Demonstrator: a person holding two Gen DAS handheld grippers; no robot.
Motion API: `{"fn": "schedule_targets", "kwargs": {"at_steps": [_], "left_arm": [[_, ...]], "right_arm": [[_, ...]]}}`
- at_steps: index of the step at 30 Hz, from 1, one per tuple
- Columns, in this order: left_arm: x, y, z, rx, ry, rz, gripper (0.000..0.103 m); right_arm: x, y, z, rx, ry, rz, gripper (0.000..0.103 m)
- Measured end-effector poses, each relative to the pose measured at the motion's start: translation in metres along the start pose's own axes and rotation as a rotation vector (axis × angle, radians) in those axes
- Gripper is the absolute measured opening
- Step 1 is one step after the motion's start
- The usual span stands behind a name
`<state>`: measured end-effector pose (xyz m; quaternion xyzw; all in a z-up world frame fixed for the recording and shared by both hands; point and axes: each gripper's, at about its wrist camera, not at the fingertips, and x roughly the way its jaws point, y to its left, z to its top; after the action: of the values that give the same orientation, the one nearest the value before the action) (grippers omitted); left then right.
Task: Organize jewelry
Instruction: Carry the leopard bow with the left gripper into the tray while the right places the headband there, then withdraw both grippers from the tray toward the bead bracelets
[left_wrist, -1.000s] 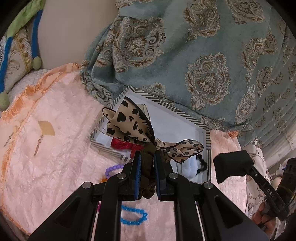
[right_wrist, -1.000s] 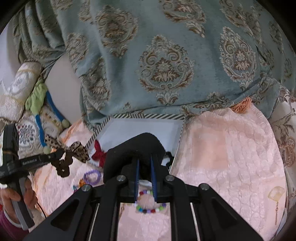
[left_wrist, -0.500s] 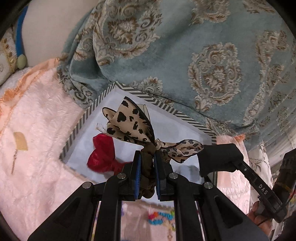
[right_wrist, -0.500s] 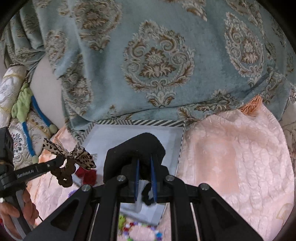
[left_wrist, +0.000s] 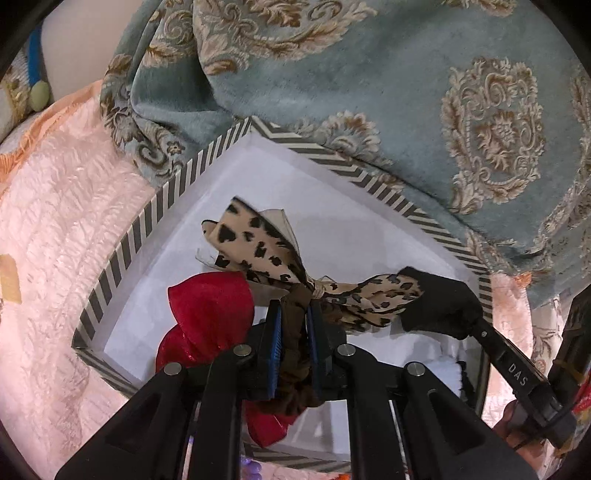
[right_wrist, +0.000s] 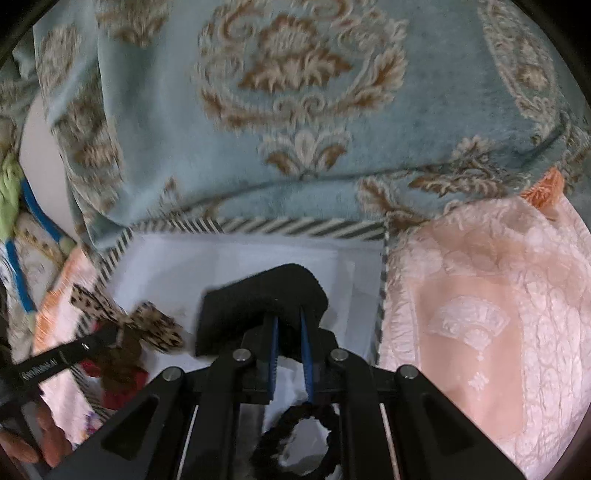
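My left gripper (left_wrist: 293, 314) is shut on a leopard-print bow scrunchie (left_wrist: 258, 247) and holds it over the white inside of a striped box (left_wrist: 155, 206). A red bow (left_wrist: 210, 310) lies in the box just below it. My right gripper (right_wrist: 288, 321) is shut on a black cloth hair piece (right_wrist: 258, 306) and holds it over the same box (right_wrist: 295, 227). A black scrunchie ring (right_wrist: 295, 439) lies in the box under the right gripper. The left gripper and its leopard bow (right_wrist: 125, 317) show at the left of the right wrist view; the right gripper's black piece (left_wrist: 436, 306) shows at the right of the left wrist view.
A blue-grey patterned blanket (left_wrist: 369, 92) rises right behind the box. Pink quilted bedding (right_wrist: 480, 332) spreads around it. Cushions (right_wrist: 22, 229) lie at the far left. A few purple beads (left_wrist: 251, 467) lie in front of the box.
Both grippers have moved forward over the box with their items still held. The bracelets on the bedding have mostly dropped out of view below.
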<state>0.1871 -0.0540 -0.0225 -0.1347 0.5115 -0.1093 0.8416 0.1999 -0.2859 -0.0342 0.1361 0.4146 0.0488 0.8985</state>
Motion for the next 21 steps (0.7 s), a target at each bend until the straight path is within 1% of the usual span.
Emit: {"fn": "schedule_targets", "kwargs": {"at_steps": [2,3,4,7,9,11,14,19,21], "left_arm": [[0.003,0.002,-0.002,-0.007,0.003,0.005,0.0],[0.004,0.003,-0.002,-0.01,0.006,0.006,0.001],[0.004,0.004,-0.002,-0.011,0.01,0.01,0.006],[0.002,0.004,-0.004,0.0,0.006,0.024,0.015],[-0.003,0.005,-0.006,-0.01,0.01,0.019,0.016],[-0.009,0.008,-0.007,-0.021,0.008,0.011,0.017],[-0.022,0.009,-0.012,-0.021,-0.006,0.009,0.017],[-0.052,0.003,-0.03,0.02,-0.058,0.038,0.017],[-0.061,-0.002,-0.038,0.041,-0.069,0.051,0.017]], "right_arm": [[0.006,0.001,-0.003,-0.013,0.021,-0.001,0.018],[0.007,0.001,-0.004,-0.019,0.025,-0.008,0.023],[0.007,0.001,-0.006,-0.028,0.028,-0.013,0.025],[0.0,0.003,-0.009,-0.05,0.028,-0.011,0.037],[-0.007,0.002,-0.009,-0.049,0.02,-0.007,0.054],[-0.019,0.002,-0.01,-0.041,-0.001,0.004,0.057],[-0.034,0.004,-0.012,-0.042,-0.018,0.008,0.057],[-0.058,0.012,-0.024,-0.072,-0.026,-0.016,0.057],[-0.069,0.017,-0.033,-0.091,-0.035,-0.028,0.064]]}}
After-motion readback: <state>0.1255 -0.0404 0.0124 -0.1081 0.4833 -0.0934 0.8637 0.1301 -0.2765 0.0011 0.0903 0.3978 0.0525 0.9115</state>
